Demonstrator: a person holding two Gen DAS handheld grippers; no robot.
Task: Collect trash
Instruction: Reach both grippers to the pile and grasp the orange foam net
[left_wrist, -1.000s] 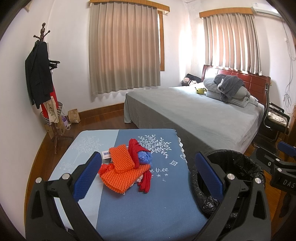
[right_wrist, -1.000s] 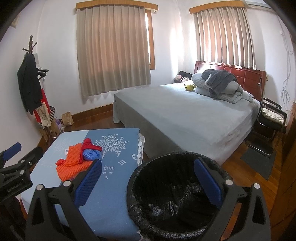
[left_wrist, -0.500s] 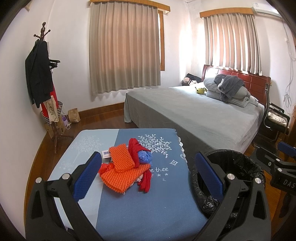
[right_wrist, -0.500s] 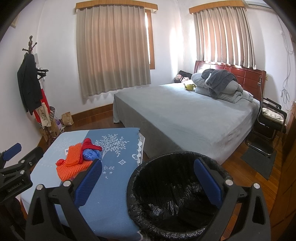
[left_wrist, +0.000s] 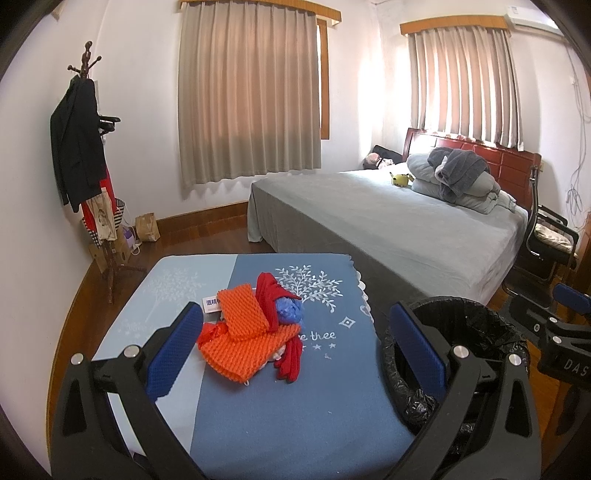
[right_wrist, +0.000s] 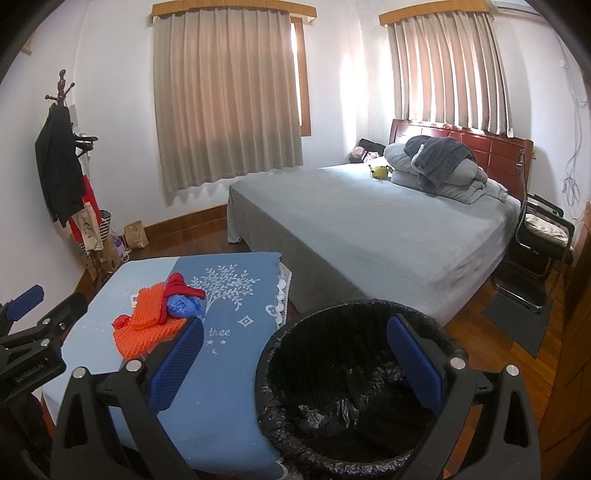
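A pile of trash lies on the blue tablecloth (left_wrist: 258, 424): orange foam netting (left_wrist: 243, 332), red netting (left_wrist: 271, 295), a crumpled blue bag (left_wrist: 290, 314) and a white label (left_wrist: 211, 304). The pile also shows in the right wrist view (right_wrist: 147, 325). A black-lined trash bin (right_wrist: 351, 398) stands to the right of the table; it also shows in the left wrist view (left_wrist: 472, 332). My left gripper (left_wrist: 291, 343) is open, hovering just short of the pile. My right gripper (right_wrist: 295, 354) is open and empty above the bin's near rim.
A grey bed (left_wrist: 388, 225) with folded bedding stands behind the table. A coat rack (left_wrist: 85, 155) with bags at its foot stands at the left wall. A black chair (right_wrist: 539, 236) and a dark mat (right_wrist: 517, 321) are at the right on the wooden floor.
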